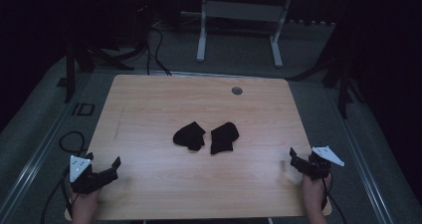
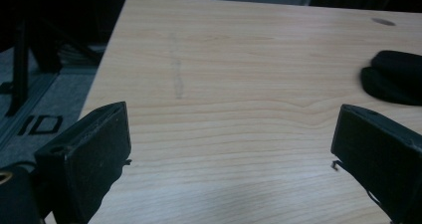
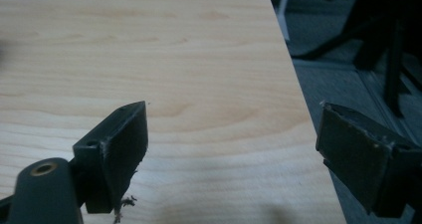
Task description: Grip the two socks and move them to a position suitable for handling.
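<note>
Lying near the middle of the worktop (image 1: 149, 109) are two black socks, the left sock (image 1: 189, 136) and the right sock (image 1: 224, 137), just beside each other and slightly crumpled. The left claw (image 1: 110, 168) rests at the near left corner with its jaws spread wide and empty; the right claw (image 1: 297, 160) sits by the near right edge, likewise wide apart and holding nothing. Judging the reach as the step in hand, each claw should probably travel inward to its own sock, come down low, and pinch a raised fold rather than flat cloth, keeping the jaws parted until they straddle the fabric.
</note>
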The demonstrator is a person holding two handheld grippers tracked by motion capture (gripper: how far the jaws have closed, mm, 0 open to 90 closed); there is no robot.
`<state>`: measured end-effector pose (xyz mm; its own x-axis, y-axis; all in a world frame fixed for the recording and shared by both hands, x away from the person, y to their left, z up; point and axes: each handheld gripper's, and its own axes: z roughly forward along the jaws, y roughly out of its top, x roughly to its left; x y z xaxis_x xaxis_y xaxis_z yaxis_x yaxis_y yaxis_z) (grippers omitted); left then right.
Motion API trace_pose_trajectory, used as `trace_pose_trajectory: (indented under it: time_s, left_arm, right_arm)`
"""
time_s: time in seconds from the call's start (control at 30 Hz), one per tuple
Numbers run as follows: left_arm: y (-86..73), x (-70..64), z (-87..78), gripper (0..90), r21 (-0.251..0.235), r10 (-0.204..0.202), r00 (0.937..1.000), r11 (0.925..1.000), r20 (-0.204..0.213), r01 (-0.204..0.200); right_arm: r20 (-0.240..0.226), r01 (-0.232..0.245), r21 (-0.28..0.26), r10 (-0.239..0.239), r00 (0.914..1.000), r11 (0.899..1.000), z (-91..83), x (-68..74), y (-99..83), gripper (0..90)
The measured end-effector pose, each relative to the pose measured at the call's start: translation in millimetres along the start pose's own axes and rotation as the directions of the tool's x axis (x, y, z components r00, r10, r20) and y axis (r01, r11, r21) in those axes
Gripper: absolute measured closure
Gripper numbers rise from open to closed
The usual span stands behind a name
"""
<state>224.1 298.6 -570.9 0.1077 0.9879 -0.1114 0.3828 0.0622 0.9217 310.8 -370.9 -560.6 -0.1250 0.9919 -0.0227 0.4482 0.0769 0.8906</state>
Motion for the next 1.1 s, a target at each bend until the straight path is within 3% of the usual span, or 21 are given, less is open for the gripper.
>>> trace_pose_trajectory:
  time_s: [0.1,0.2,0.33,0.47,0.53,0.73,0.8,0.9,1.0,1.1]
  left_arm:
    - [-0.2,2.0,-0.3,2.6,-0.005,-0.02,0.9998,0.9998,-0.001,0.02]
    - [0.0,4.0,-0.9,2.6,-0.017,-0.039,0.9992,0.9991,-0.003,0.039]
    - [0.2,7.3,-1.7,2.6,-0.013,-0.085,0.9964,0.9963,-0.005,0.085]
    - [0.9,6.2,-2.5,2.6,-0.016,-0.069,0.9968,0.9976,-0.042,0.068]
    - [1.4,3.0,-2.3,2.6,-0.013,-0.041,0.9978,0.9991,-0.052,0.04]
    - [3.7,-7.2,-2.0,2.6,-0.021,0.006,0.9989,0.9997,-0.046,-0.007]
    - [4.2,-9.6,-1.4,2.6,-0.013,0.002,0.9996,0.9999,-0.027,-0.003]
    - [4.7,-12.1,0.4,2.7,0.022,-0.032,0.9978,0.9993,0.058,0.031]
    - [3.0,-17.5,3.6,2.6,0.039,-0.012,0.996,0.9992,0.088,0.009]
    - [2.5,-22.1,6.4,2.6,0.048,0.001,0.9911,0.9988,0.133,-0.008]
  right_arm:
    - [-0.001,0.005,0.006,-0.005,1.0,1.0,0.9,-0.1,0.0,13.0]
    - [-0.023,0.006,0.05,-0.005,0.9997,0.999,4.4,-1.7,-0.1,13.6]
    - [-0.03,0.025,0.047,-0.024,0.9993,0.999,4.4,-0.7,0.8,13.6]
    - [-0.033,0.067,0.038,-0.065,0.9973,0.997,2.7,-3.3,5.5,13.6]
    - [-0.05,0.069,0.046,-0.067,0.9965,0.997,2.1,-6.4,7.9,13.6]
    - [-0.092,0.065,0.06,-0.059,0.994,0.996,0.9,-10.7,10.6,14.3]
    - [-0.118,0.079,0.046,-0.073,0.9903,0.996,0.0,-8.7,12.9,14.2]
    - [-0.165,0.099,0.031,-0.092,0.982,0.995,-0.3,-4.6,18.0,14.0]
    - [-0.201,0.09,0.077,-0.073,0.9768,0.993,2.0,1.5,24.6,14.1]
    - [-0.227,0.11,0.072,-0.091,0.9696,0.991,2.5,9.9,31.4,14.0]
